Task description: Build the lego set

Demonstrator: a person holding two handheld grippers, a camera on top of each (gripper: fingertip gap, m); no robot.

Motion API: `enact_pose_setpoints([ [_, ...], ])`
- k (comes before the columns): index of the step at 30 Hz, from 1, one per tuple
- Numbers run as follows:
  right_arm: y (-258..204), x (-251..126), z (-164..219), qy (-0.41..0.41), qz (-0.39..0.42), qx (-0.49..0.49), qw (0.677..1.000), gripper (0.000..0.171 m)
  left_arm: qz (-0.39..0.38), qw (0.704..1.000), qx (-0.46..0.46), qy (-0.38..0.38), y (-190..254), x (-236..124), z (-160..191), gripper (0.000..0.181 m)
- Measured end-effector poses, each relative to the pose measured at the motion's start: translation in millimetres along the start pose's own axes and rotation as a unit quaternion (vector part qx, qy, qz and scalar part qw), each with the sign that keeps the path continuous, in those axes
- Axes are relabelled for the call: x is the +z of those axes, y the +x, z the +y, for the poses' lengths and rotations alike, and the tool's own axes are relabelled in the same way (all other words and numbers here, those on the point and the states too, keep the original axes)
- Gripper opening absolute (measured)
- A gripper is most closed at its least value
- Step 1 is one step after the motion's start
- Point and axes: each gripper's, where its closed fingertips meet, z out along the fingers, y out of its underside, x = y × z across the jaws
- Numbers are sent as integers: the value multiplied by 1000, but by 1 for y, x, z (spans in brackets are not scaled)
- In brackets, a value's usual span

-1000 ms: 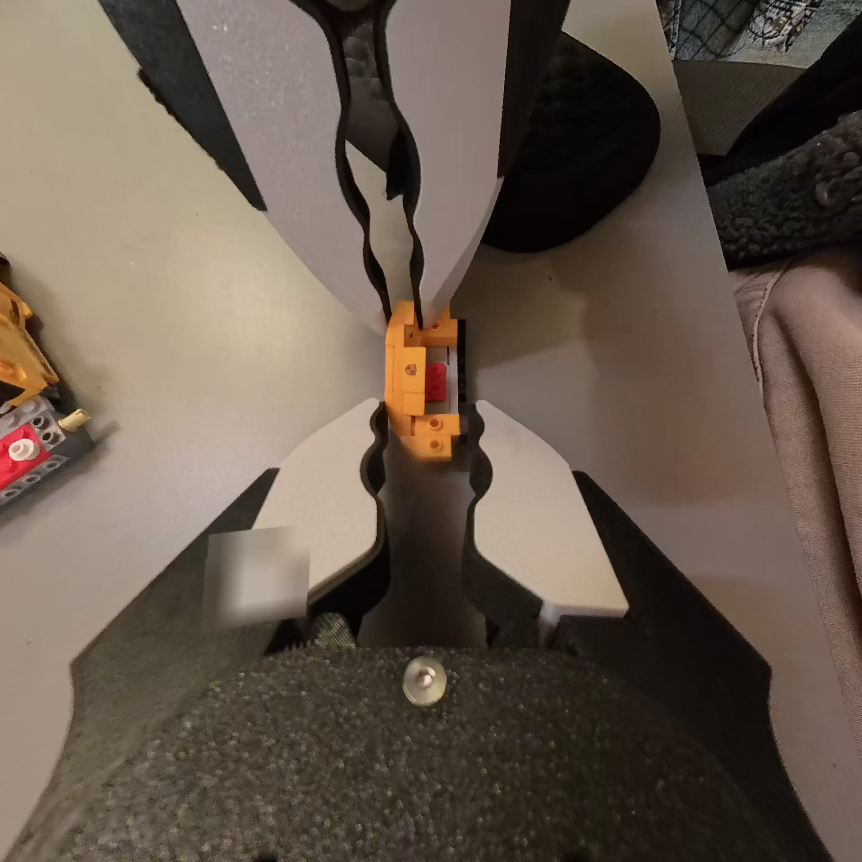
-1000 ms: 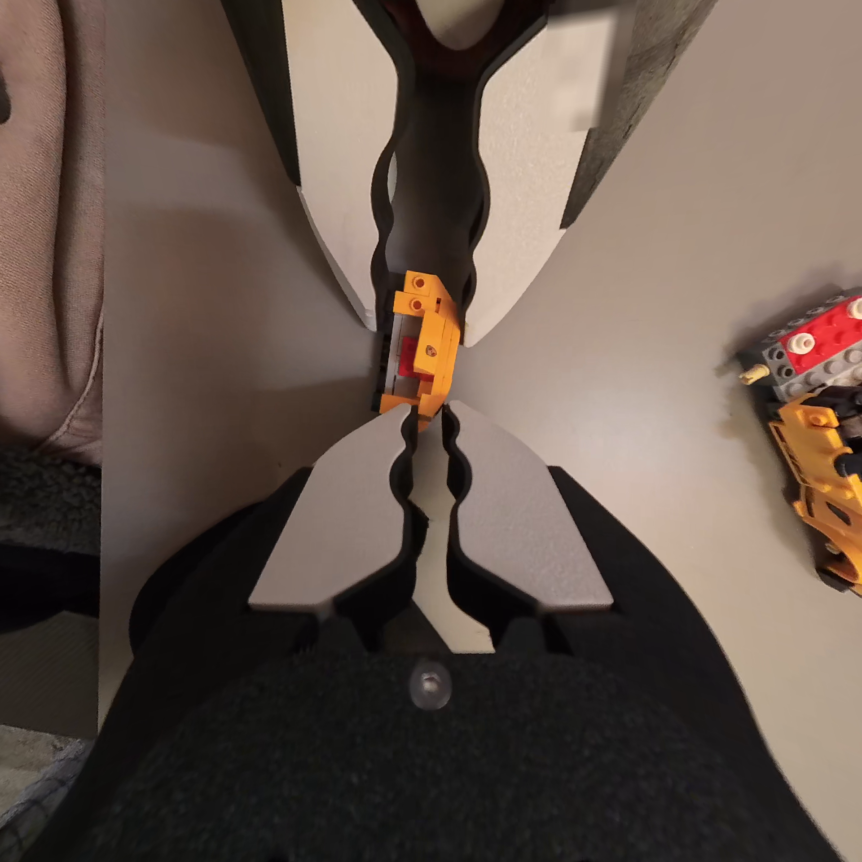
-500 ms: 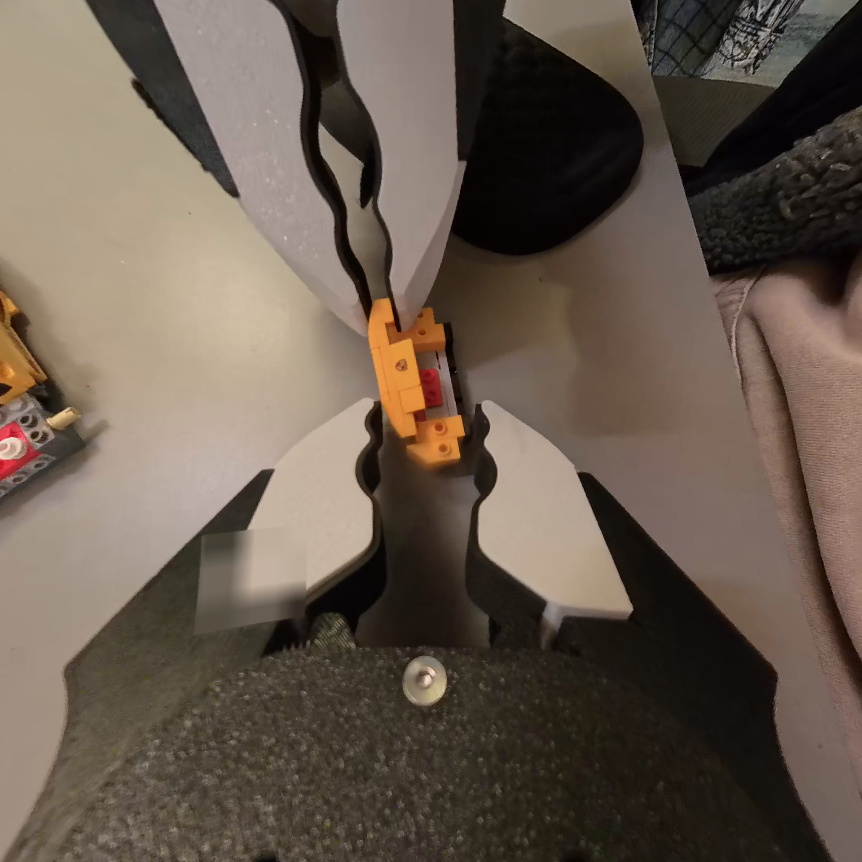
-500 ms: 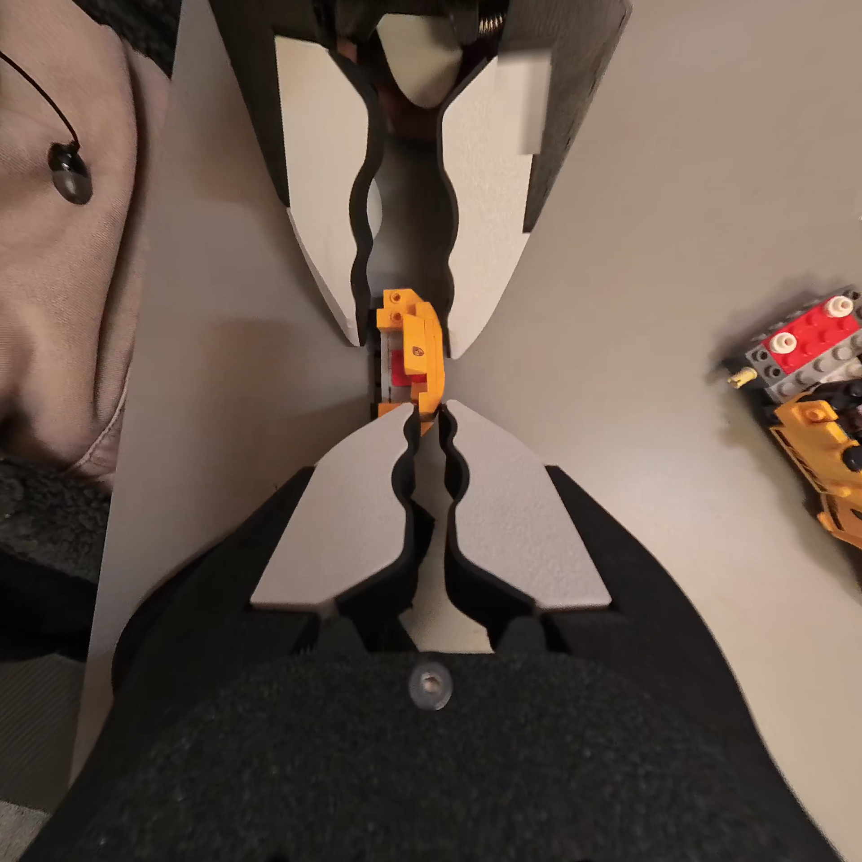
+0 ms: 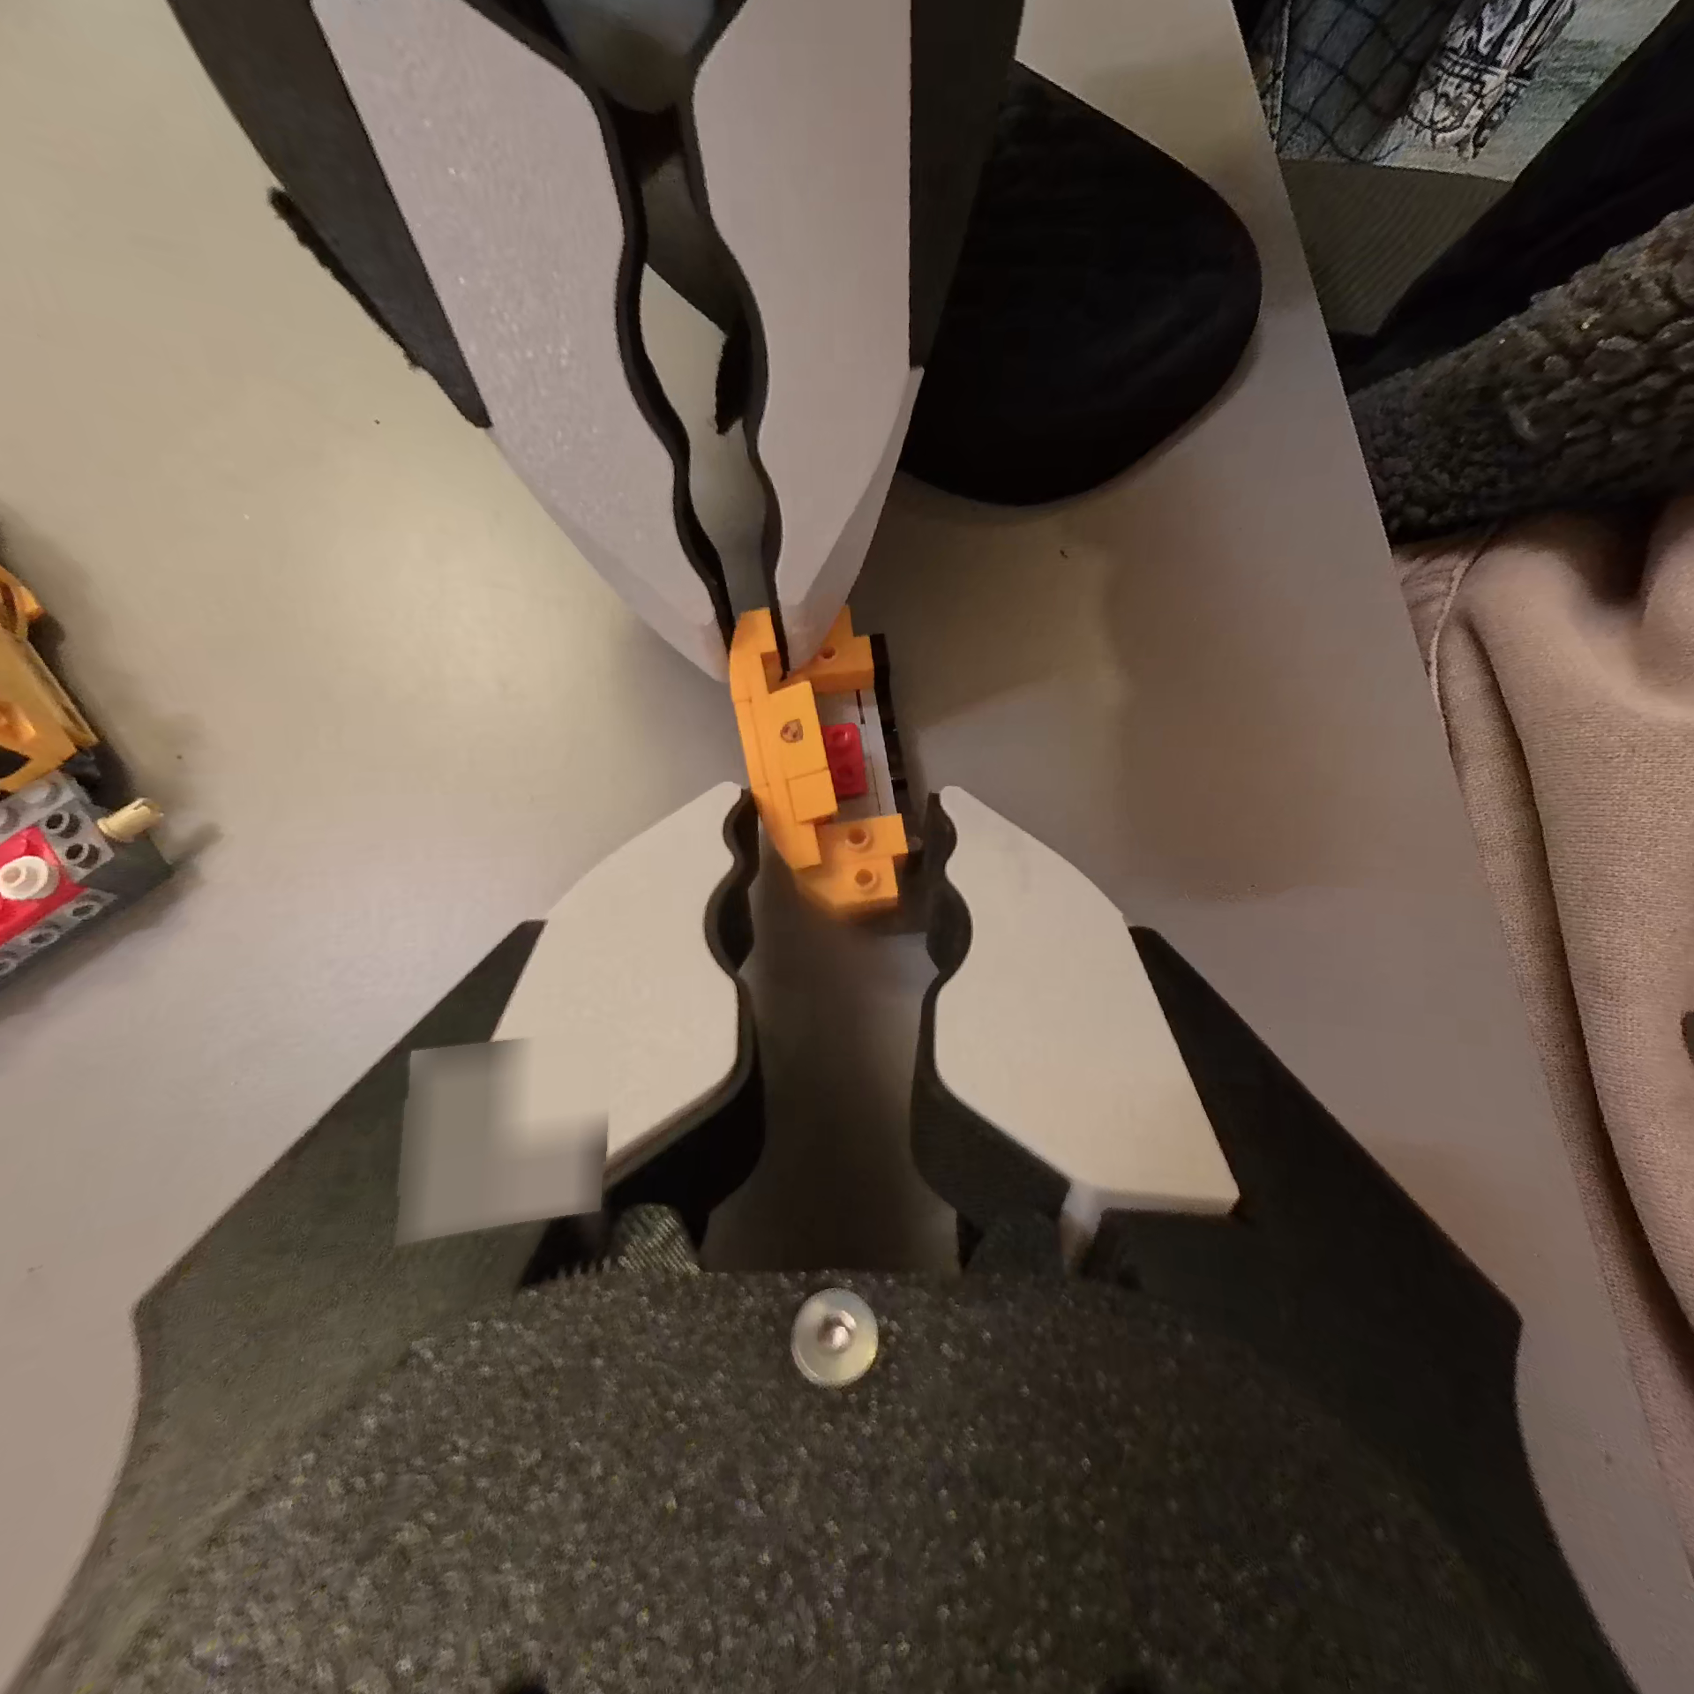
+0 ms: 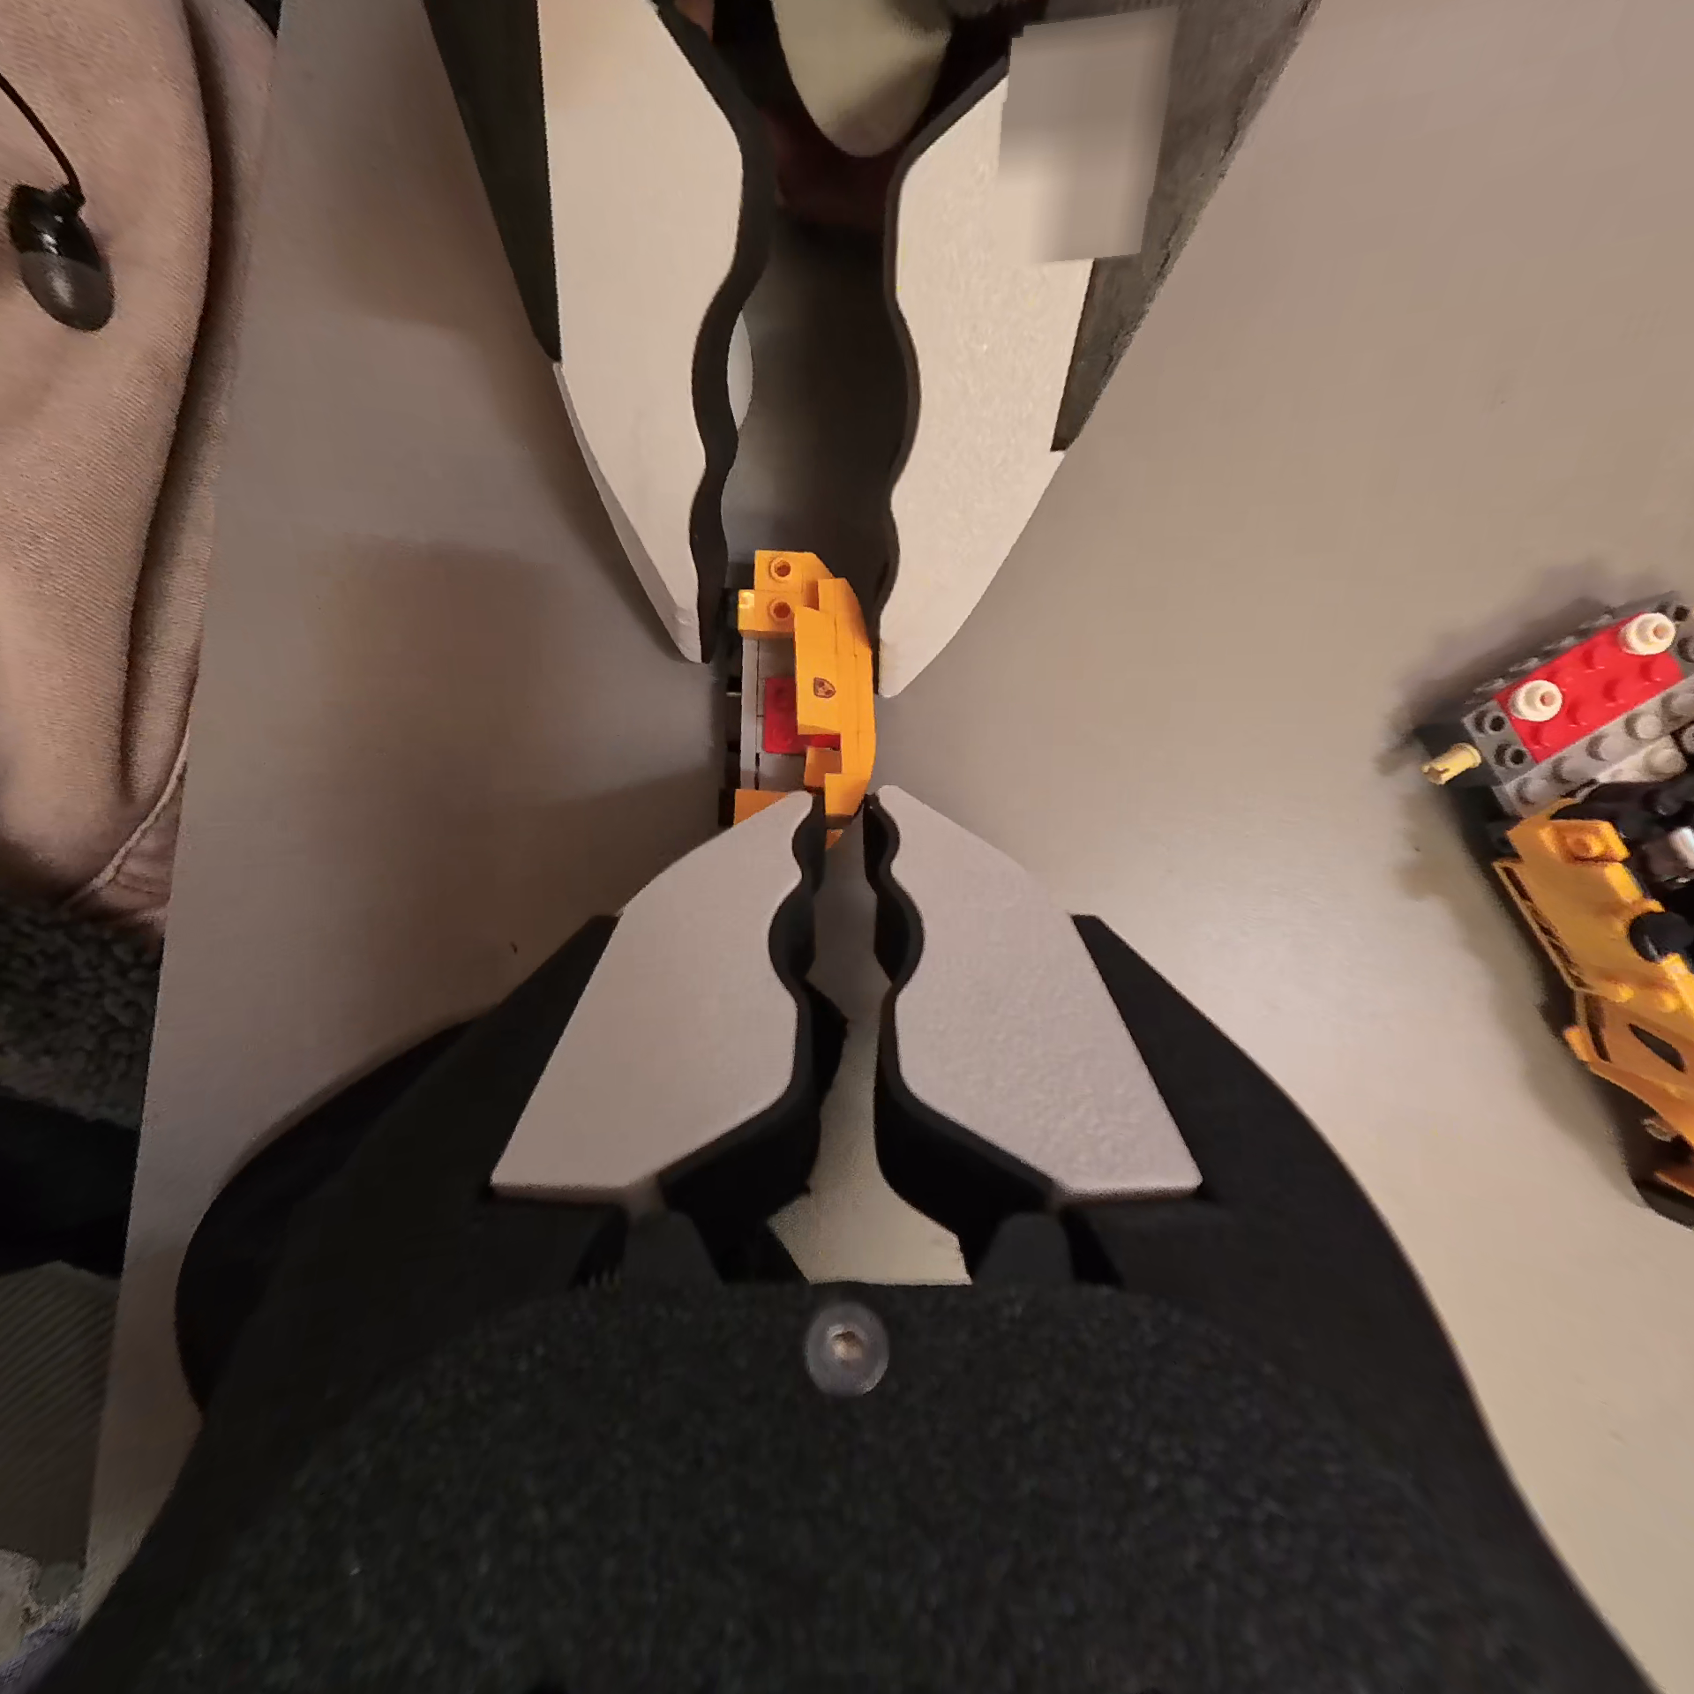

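Observation:
A small orange Lego sub-assembly point(image 5: 788, 742) with red, white and black parts is held above the pale table between both grippers. My left gripper point(image 5: 839, 807) is shut on its near end in the left wrist view. My right gripper point(image 5: 775, 628) comes in from the top there and pinches the far orange end. In the right wrist view the sub-assembly point(image 6: 825, 678) stands lengthwise. My right gripper point(image 6: 841, 807) is shut on its near tip, and the left gripper point(image 6: 793, 655) clamps its sides from above.
A partly built yellow car with grey and red bricks point(image 5: 55, 825) lies on the table at the left, also in the right wrist view point(image 6: 1604, 807). A person's beige garment point(image 5: 1558, 917) lies past the table edge point(image 5: 1375, 550), with dark fuzzy fabric point(image 5: 1512, 385) beyond. Both grippers' tips are close together, under 4 cm apart.
Both grippers keep their hold. The sub-assembly tilted slightly half a second ago and now stands straight again; both grippers shifted a little with it.

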Motion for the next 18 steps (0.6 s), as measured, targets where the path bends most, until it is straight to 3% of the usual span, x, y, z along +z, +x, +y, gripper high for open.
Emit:
enact_pose_setpoints([
  [18, -4, -4, -1, -7, -37, 32, 999, 8, -2, 1000, -3, -1, 1, -1, 0, 34],
])
